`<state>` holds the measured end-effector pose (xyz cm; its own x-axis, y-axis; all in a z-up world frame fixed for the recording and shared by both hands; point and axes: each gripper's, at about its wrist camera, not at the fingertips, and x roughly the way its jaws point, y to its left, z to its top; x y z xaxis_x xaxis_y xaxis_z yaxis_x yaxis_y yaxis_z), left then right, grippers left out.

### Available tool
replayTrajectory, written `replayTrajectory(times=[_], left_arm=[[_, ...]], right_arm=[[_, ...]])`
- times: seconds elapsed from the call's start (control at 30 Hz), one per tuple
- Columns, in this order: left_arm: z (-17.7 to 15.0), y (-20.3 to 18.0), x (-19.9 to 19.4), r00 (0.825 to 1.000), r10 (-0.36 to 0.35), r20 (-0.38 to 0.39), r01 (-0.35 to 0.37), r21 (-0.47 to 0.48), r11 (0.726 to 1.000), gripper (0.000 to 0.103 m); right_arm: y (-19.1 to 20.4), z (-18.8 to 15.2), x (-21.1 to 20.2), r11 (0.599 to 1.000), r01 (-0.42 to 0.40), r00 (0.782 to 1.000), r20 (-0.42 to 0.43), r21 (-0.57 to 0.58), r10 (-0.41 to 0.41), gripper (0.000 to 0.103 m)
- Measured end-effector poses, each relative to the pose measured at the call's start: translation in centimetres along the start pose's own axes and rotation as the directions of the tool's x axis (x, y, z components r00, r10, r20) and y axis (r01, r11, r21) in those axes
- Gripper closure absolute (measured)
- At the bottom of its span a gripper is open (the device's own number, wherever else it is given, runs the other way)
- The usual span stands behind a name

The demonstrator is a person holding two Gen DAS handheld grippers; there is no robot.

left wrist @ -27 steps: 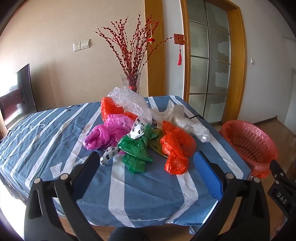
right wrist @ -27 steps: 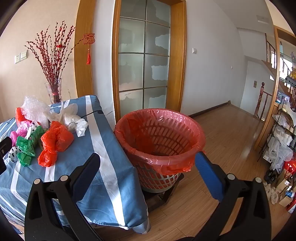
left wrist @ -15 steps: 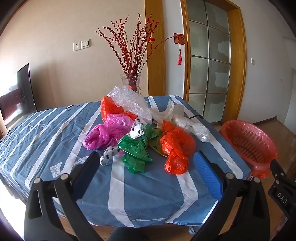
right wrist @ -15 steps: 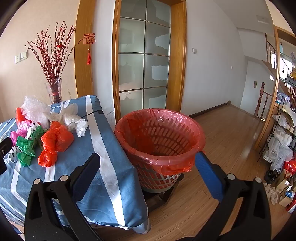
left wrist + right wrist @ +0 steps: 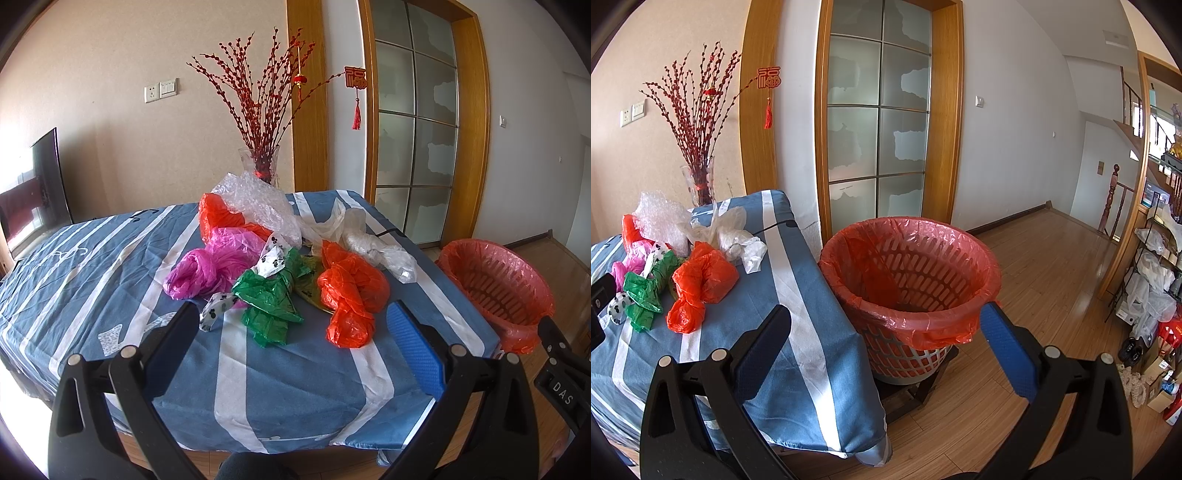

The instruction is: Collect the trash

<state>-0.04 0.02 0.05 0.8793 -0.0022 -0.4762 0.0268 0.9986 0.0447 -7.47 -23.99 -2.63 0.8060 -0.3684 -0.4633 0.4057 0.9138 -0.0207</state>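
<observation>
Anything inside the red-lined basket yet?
The basket shows only its red liner and slatted wall, no trash visible. The near rim hides part of the bottom. Both grippers are open.

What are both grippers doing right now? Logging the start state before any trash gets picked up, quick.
Left gripper: open, holding nothing, above the table's near edge.
Right gripper: open, holding nothing, facing the lined basket.

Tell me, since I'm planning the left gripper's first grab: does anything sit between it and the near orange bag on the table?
Nothing visible does. The left gripper is open and the orange bag lies just beyond it on bare tablecloth. The green bag sits beside the orange one, not in front.
</observation>
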Motion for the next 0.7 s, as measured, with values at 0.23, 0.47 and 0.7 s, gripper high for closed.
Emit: replayTrajectory(times=[0.23, 0.47, 0.7], left_arm=[[0.00, -0.01, 0.00, 1.000, 0.001, -0.001, -0.001, 0.000, 1.000, 0.004], [0.00, -0.02, -0.01, 1.000, 0.001, 0.000, -0.001, 0.001, 1.000, 0.004], [-0.06, -0.12, -0.07, 1.000, 0.001, -0.001, -0.001, 0.000, 1.000, 0.004]], right_arm=[[0.03, 0.00, 0.04, 1.000, 0.000, 1.000, -0.001, 0.000, 0.000, 0.002], [0.06, 0.00, 0.09, 1.000, 0.000, 1.000, -0.001, -0.001, 0.000, 0.002], [0.12, 0.04, 0.16, 1.000, 0.000, 1.000, -0.002, -0.001, 0.000, 0.002]])
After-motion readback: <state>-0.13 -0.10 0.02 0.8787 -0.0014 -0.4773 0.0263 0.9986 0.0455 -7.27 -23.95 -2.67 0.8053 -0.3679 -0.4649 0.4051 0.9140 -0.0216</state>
